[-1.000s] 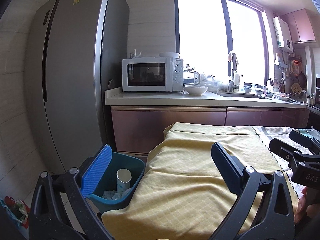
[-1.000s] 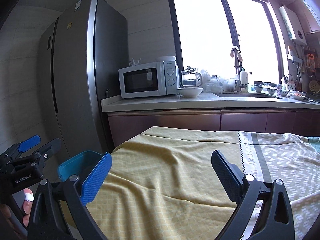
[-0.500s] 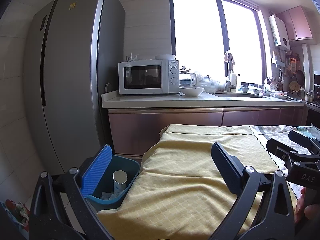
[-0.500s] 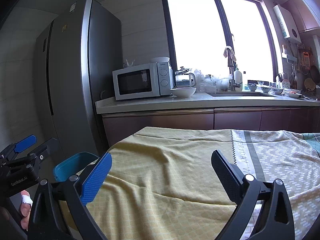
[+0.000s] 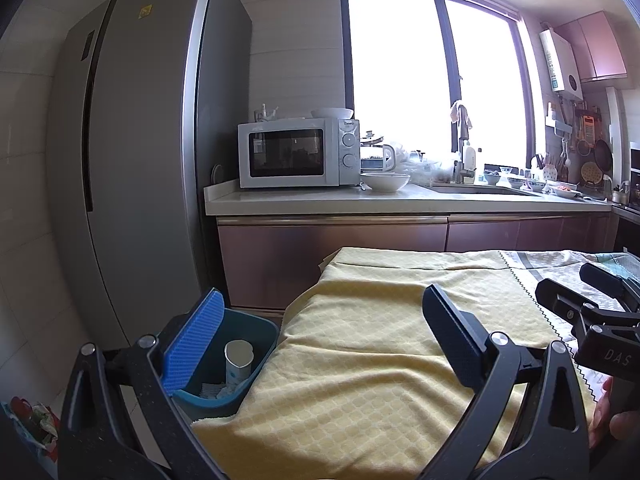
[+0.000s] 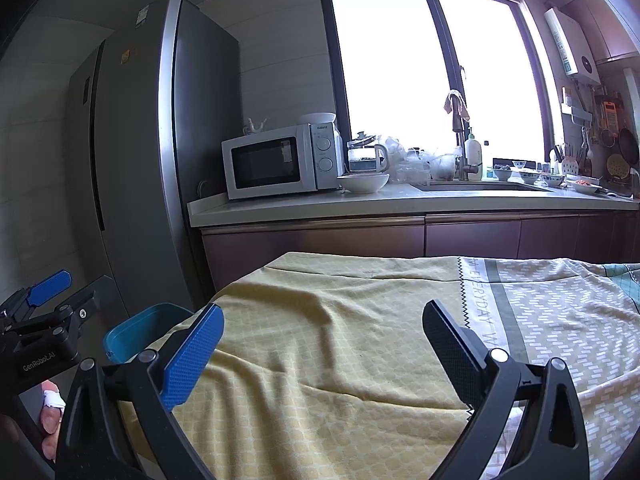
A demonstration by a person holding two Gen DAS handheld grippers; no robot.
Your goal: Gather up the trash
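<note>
Blue plastic forms the trash bin (image 5: 236, 384) at the far left, standing on the floor just beside the table's edge, with a white paper cup (image 5: 238, 362) upright inside it among crumpled scraps. Over that edge hangs the left gripper (image 5: 320, 340), its jaws spread wide with nothing between them. A yellow tablecloth (image 5: 380, 340) covers the table beneath both tools. Farther right, the right gripper (image 6: 324, 344) is likewise wide open and empty above the cloth, touching nothing.
</note>
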